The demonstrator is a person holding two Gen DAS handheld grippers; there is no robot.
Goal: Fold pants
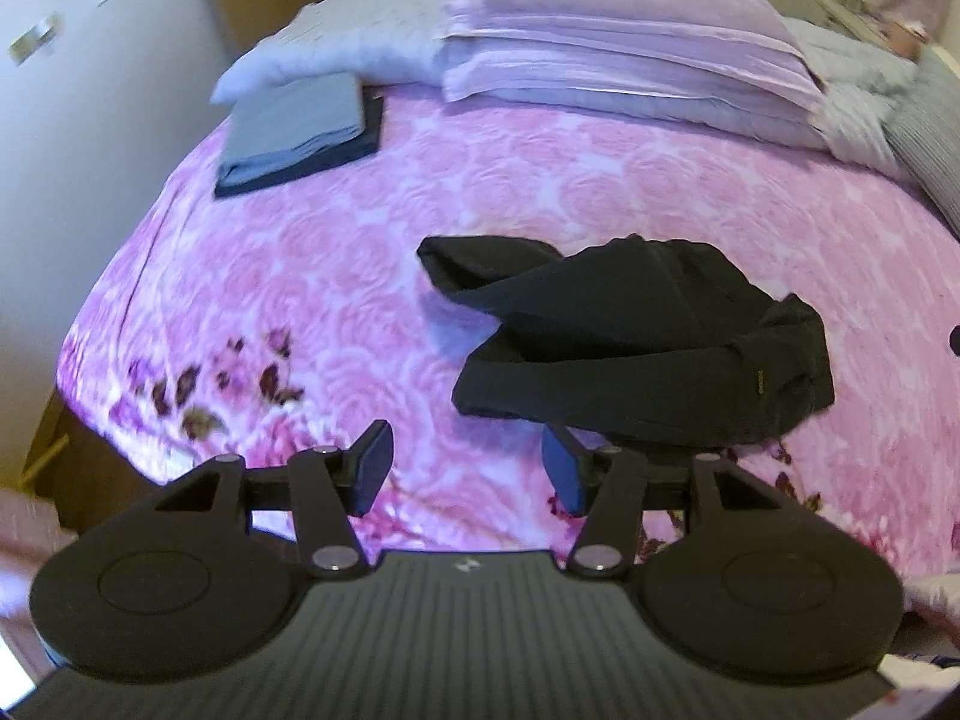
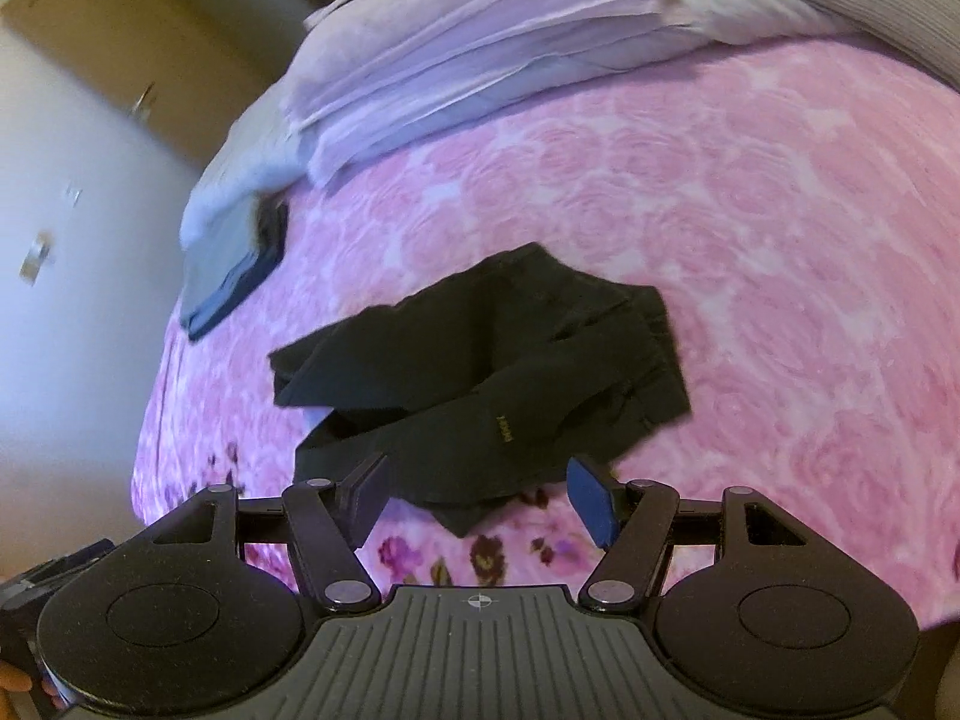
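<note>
- left gripper [image 1: 468, 468]: jaws spread wide, nothing between them, above the near edge of the bed; blue pads [image 1: 567, 471] bare
- right gripper [image 2: 480, 495]: jaws also wide apart, empty; the near edge of the pants shows between the fingers, contact can't be told
- black pants [image 1: 648, 348]: crumpled in a loose heap on the pink floral bedspread [image 1: 360, 276], near the front edge, not folded flat; small gold label on the fabric [image 2: 503, 429]
- in the left wrist view the pants lie ahead and right of the gripper; in the right wrist view dead ahead, just beyond the fingertips
- folded grey-blue clothes stack [image 1: 300, 126] on something dark, far left of the bed, well apart from the pants
- lilac folded bedding [image 1: 630, 54] piled at the far end, pale quilt [image 1: 348, 42] beside it
- white cabinet [image 1: 78, 90] left of the bed
</note>
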